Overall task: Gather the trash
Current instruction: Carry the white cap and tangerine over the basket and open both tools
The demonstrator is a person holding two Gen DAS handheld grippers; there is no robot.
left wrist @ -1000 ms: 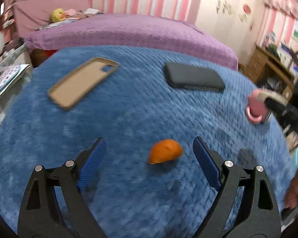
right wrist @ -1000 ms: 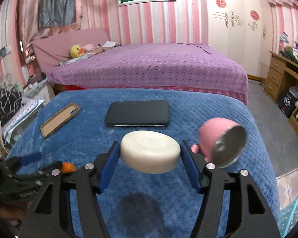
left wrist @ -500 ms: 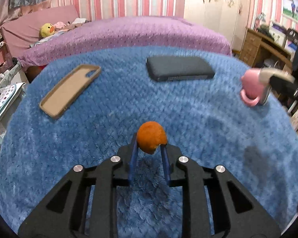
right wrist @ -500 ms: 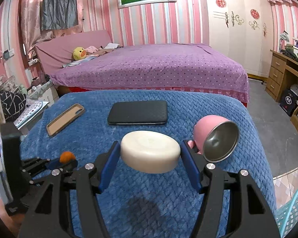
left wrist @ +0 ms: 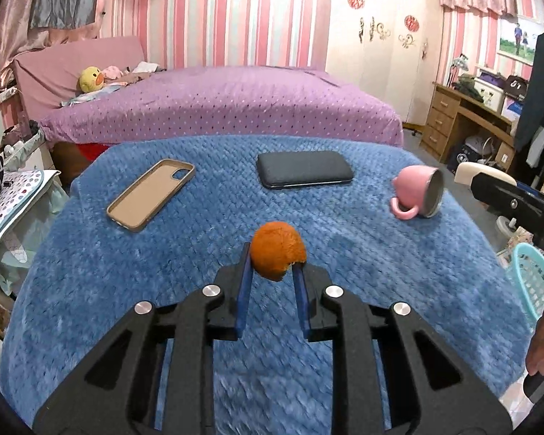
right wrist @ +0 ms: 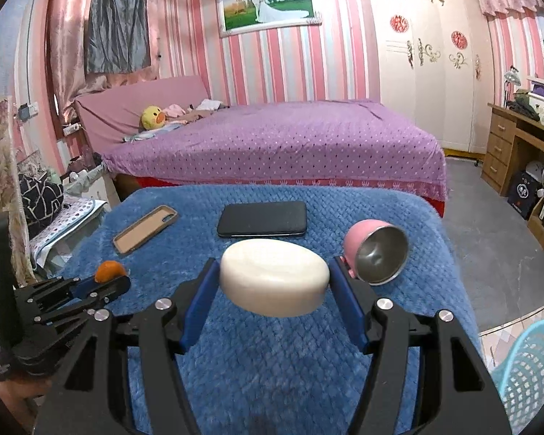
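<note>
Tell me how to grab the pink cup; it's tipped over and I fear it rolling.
Grip the cup across its pink body, coming from above with one finger on each side. It lies on its side on the blue blanket, steel mouth facing the camera, handle low against the blanket, so the rounded wall is the free part. Both grippers are full now, so this is only a suggestion.

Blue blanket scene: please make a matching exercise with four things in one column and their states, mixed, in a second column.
Things:
1. orange peel
2. white soap bar
3. pink cup
4. phone case

States:
A. lying on its side on the blanket
B. held in the right hand-held gripper
C. lying flat, hollow side up
D. held in the left hand-held gripper

Pairs: 1-D, 2-B, 3-A, 4-C
</note>
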